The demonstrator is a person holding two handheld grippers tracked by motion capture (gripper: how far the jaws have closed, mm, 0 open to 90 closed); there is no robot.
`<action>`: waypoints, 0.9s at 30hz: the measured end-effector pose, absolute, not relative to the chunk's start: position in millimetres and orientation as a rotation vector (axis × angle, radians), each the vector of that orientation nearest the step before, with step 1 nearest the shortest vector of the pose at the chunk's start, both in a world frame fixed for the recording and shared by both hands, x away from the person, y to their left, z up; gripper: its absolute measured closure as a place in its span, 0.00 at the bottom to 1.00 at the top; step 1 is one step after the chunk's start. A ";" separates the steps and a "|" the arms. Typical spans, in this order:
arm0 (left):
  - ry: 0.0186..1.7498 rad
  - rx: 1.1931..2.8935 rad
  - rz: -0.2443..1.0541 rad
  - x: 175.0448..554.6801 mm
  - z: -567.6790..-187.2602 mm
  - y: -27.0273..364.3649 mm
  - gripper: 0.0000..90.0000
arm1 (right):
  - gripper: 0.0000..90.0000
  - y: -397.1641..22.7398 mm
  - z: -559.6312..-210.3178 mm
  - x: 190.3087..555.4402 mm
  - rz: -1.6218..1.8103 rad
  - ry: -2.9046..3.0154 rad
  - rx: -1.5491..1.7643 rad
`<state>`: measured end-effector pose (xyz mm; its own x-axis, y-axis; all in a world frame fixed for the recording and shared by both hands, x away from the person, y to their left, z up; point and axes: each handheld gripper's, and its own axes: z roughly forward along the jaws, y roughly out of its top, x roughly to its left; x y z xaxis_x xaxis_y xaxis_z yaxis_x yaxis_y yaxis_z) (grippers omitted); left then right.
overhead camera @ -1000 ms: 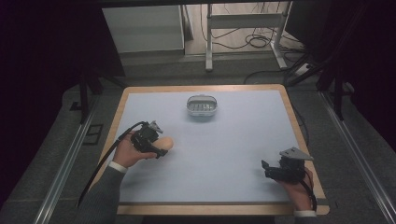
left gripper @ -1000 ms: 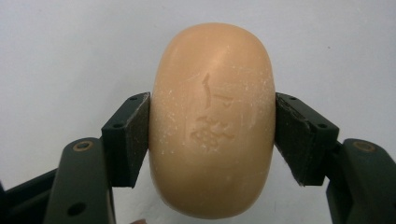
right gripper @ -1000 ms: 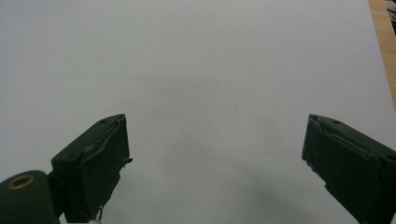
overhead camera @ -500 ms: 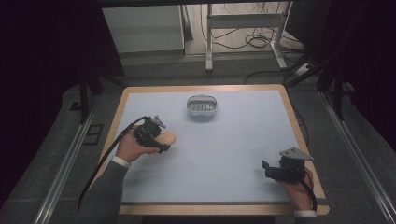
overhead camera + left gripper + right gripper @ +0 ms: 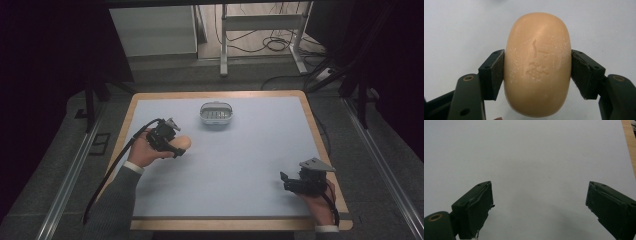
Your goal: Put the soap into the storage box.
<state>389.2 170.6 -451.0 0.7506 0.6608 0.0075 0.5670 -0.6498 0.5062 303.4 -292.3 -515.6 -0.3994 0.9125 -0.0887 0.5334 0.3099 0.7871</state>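
Soap transfer at the carrying stage, as judged from the layout. The left gripper (image 5: 176,148) has its two black pads pressed against the flanks of an oval, peach-coloured soap bar (image 5: 537,63), stamped face toward the camera in the left gripper view; the bar is pinched across its short axis and appears clear of the pale blue table mat (image 5: 250,165), though the exact clearance cannot be told. In the high view the soap shows at roughly 9 o'clock of the mat, with the small white soap dish (image 5: 216,114) near 12 o'clock, apart from the bar at about 1 o'clock from it, and seemingly empty. The right gripper (image 5: 286,182) rests near 4 o'clock, well apart from both, jaws spread wide with nothing between them. Done: the pick-up. Left, by this reading: carrying the bar over the dish, lowering it in, and releasing the pinch
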 end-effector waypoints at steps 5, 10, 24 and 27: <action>0.922 2.470 0.272 395.0 -448.3 167.9 0.36 | 0.08 -292.3 -515.7 303.3 0.931 2.048 1.277; 0.921 2.470 0.270 399.0 -447.2 165.5 0.36 | 0.08 -292.5 -516.0 303.6 0.930 2.049 1.277; 0.912 2.477 0.280 412.2 -441.5 160.8 0.36 | 0.08 -292.3 -516.8 303.9 0.926 2.054 1.278; 0.908 2.481 0.285 415.7 -439.9 158.1 0.36 | 0.08 -292.8 -516.5 303.9 0.926 2.053 1.279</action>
<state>415.7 158.1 -439.9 0.7583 0.6512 0.0298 0.5513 -0.6650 0.5037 303.9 -292.8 -516.5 -0.3998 0.9123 -0.0885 0.5375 0.3116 0.7836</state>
